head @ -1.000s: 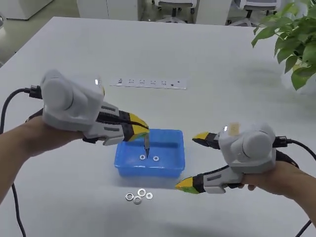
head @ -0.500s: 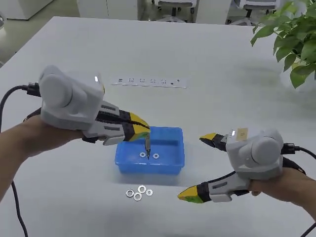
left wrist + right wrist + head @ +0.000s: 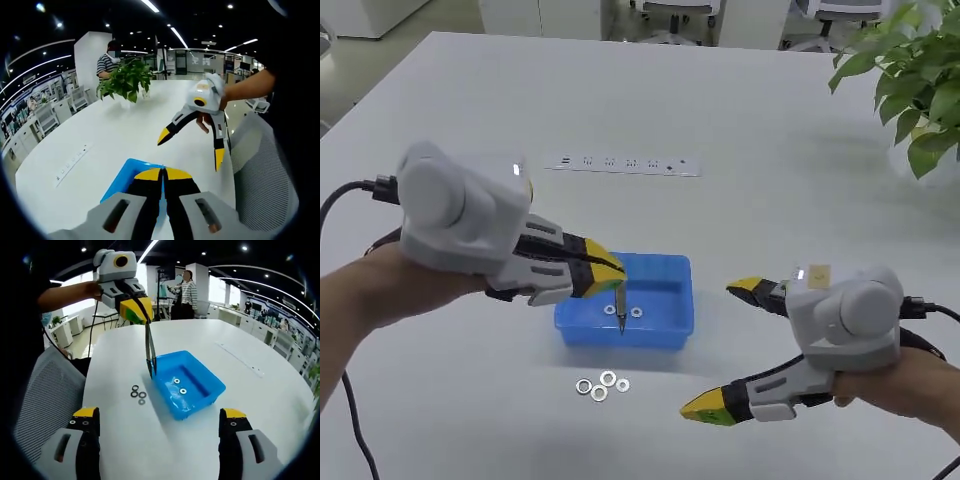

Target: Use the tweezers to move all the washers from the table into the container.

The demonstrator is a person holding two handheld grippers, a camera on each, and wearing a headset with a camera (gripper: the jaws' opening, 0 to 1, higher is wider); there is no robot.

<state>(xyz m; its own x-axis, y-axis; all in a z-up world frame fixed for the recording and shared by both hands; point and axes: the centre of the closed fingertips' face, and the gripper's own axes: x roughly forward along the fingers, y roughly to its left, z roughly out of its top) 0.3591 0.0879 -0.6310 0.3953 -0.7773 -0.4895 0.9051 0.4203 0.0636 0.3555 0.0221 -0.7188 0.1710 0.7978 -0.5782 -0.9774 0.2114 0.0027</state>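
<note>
The left gripper (image 3: 612, 272) has its fingers pinching the tweezers (image 3: 620, 305), which hang tip-down over the blue container (image 3: 665, 268) (two washers (image 3: 624, 312) lie inside). Four loose washers (image 3: 602, 384) rest on the surface (image 3: 740, 160) beside its near wall. The right gripper (image 3: 718, 348) has its fingers spread wide, holding nothing.

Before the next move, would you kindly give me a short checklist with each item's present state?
1. Tweezers clamped in the left hand-held gripper: ok.
2. Tweezer tips free of any washer: cannot tell.
3. Container upright, with two washers inside: ok.
4. Table cleared of washers: not ok, four loose washers lie in front of the container.
5. Right hand-held gripper open, apart from the loose washers: ok.
</note>
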